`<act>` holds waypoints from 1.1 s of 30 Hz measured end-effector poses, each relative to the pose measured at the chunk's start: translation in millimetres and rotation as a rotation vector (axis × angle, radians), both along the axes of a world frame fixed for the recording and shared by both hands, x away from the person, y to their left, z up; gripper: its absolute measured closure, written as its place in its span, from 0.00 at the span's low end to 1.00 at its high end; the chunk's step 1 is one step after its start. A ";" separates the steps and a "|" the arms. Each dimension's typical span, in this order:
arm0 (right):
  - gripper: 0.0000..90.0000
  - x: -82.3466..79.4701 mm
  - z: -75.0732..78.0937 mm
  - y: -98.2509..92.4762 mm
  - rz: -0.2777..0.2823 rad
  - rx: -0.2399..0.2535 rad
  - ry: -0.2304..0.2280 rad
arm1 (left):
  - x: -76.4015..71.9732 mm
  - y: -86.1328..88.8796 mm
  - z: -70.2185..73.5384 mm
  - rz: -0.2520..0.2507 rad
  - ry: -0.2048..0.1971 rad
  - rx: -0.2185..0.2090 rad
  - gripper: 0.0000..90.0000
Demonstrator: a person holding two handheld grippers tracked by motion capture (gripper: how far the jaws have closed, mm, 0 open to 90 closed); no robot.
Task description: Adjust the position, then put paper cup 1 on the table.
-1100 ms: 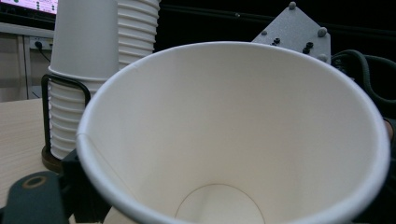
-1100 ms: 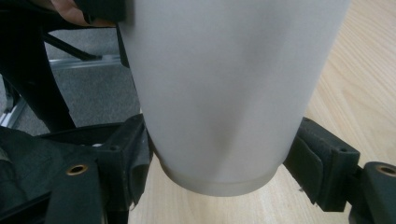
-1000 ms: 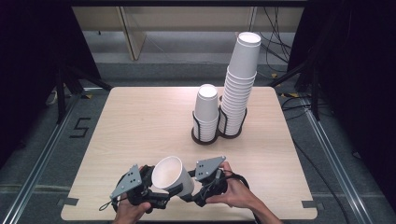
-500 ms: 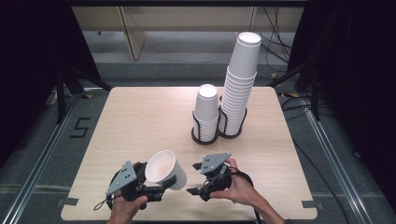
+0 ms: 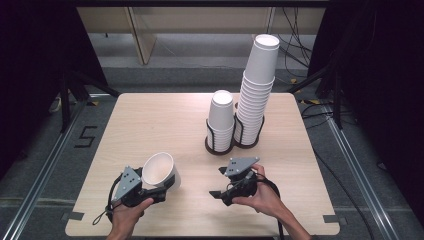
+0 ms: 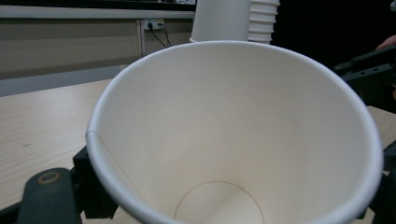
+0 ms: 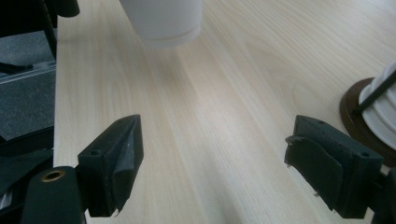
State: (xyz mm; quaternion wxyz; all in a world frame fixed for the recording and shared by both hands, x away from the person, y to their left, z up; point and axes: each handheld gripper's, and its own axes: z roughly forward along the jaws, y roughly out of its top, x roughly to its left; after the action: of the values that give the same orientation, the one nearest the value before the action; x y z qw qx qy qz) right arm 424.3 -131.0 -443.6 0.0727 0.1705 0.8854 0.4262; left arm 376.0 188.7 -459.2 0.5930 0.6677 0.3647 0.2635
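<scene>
A white paper cup point(image 5: 159, 170) is tilted with its mouth up and back over the near left of the table, and my left gripper point(image 5: 166, 186) is shut on its lower wall. The left gripper view looks straight into the cup point(image 6: 233, 140), with black jaws at both of its sides. My right gripper point(image 5: 218, 182) is held to the right of the cup, apart from it, pointing left, and stands open. Between its jaws point(image 7: 219, 172) lies only bare tabletop, and the cup's base point(image 7: 163, 21) hangs farther off.
Two stacks of white cups stand in black wire holders at the back middle of the wooden table point(image 5: 150, 125): a short stack point(image 5: 221, 117) and a tall stack point(image 5: 256, 90). A holder's dark round base point(image 7: 355, 105) is close to my right gripper.
The two grippers have drawn apart: the left one moved left with the cup, the right one moved right and away from the cup it was close against a second ago.
</scene>
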 end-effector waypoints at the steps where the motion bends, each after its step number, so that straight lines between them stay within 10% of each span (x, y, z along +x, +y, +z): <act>1: 0.21 0.6 -1.0 -0.4 -0.005 -0.002 -0.001 | 0.7 0.6 -0.4 0.005 -0.001 -0.001 0.18; 33: 0.18 -0.9 -8.6 -11.1 -0.057 -0.032 0.025 | 37.4 22.2 -16.0 0.176 0.028 0.052 0.18</act>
State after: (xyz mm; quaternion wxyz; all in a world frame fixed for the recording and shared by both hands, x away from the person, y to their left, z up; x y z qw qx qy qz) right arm 423.4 -142.1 -452.2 0.0767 0.1998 0.8878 0.4075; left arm 413.4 210.8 -475.2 0.5448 0.6519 0.4233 0.3146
